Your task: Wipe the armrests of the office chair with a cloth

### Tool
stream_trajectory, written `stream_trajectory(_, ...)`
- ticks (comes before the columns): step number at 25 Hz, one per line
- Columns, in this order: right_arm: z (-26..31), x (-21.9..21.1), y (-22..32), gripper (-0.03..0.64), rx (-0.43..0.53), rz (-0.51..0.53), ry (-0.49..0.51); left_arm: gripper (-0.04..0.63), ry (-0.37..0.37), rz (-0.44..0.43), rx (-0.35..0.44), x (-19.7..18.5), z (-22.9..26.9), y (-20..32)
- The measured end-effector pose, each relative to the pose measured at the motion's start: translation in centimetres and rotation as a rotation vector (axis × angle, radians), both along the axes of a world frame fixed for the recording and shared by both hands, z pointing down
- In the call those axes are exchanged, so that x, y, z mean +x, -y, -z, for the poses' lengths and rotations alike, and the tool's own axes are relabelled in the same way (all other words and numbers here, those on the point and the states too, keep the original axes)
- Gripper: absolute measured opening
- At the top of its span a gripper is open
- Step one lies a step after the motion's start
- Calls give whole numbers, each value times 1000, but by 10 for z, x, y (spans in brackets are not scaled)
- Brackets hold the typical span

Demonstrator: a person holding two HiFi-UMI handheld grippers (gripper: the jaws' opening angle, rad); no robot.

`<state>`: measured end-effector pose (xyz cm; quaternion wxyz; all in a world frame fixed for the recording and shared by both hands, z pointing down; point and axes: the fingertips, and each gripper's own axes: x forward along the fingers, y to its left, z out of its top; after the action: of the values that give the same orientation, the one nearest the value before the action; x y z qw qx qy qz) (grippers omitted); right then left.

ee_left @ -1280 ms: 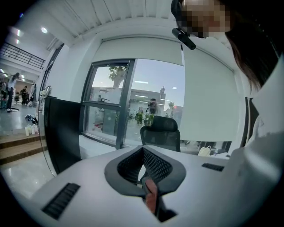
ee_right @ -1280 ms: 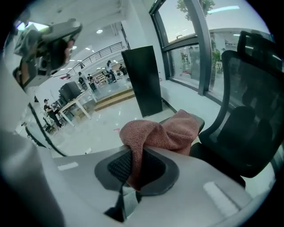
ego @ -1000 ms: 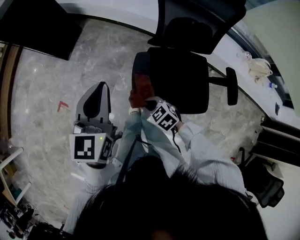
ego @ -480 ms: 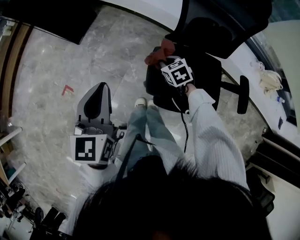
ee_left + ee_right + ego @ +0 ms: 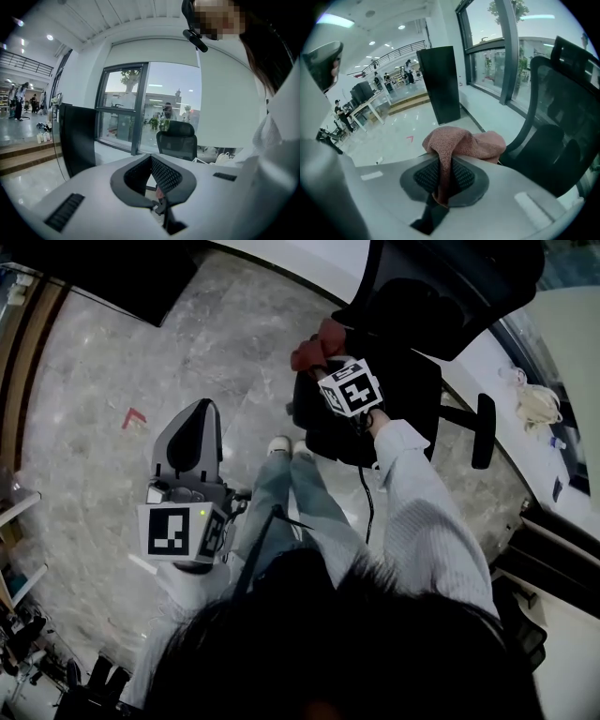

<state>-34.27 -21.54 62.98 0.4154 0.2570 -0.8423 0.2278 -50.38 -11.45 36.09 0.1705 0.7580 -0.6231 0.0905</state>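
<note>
The black office chair stands ahead of me, its back filling the right of the right gripper view. My right gripper is shut on a reddish cloth and holds it at the chair's left side, where the left armrest is hidden under cloth and gripper. The cloth drapes over the jaws of the right gripper. The chair's right armrest sticks out bare. My left gripper hangs over the floor left of my legs, shut on nothing, and in its own view the left gripper points at a distant chair.
A black panel stands at the upper left on the marble floor. A white desk with a pale bag runs along the right. Another dark chair sits at the lower right. My shoes are just before the chair.
The right gripper with the cloth moved away from my body, from the seat's near left corner up along the chair's left side. The left gripper stayed where it was.
</note>
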Motion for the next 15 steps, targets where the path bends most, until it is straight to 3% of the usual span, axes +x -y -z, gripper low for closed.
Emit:
stream_trajectory(3, 8, -5, -52, 23, -35, 55, 41, 4, -10, -36, 43, 14, 9, 6)
stream_trajectory(8, 18, 0, -120, 23, -69, 62, 101, 3, -35, -91, 86, 39, 22, 14)
stream_trajectory(13, 18, 7, -127, 25, -65, -1, 134, 3, -5, -124, 55, 58, 21, 10)
stream_trajectory(15, 34, 10, -119, 24, -51, -65, 196, 3, -5, -149, 82, 66, 29, 9)
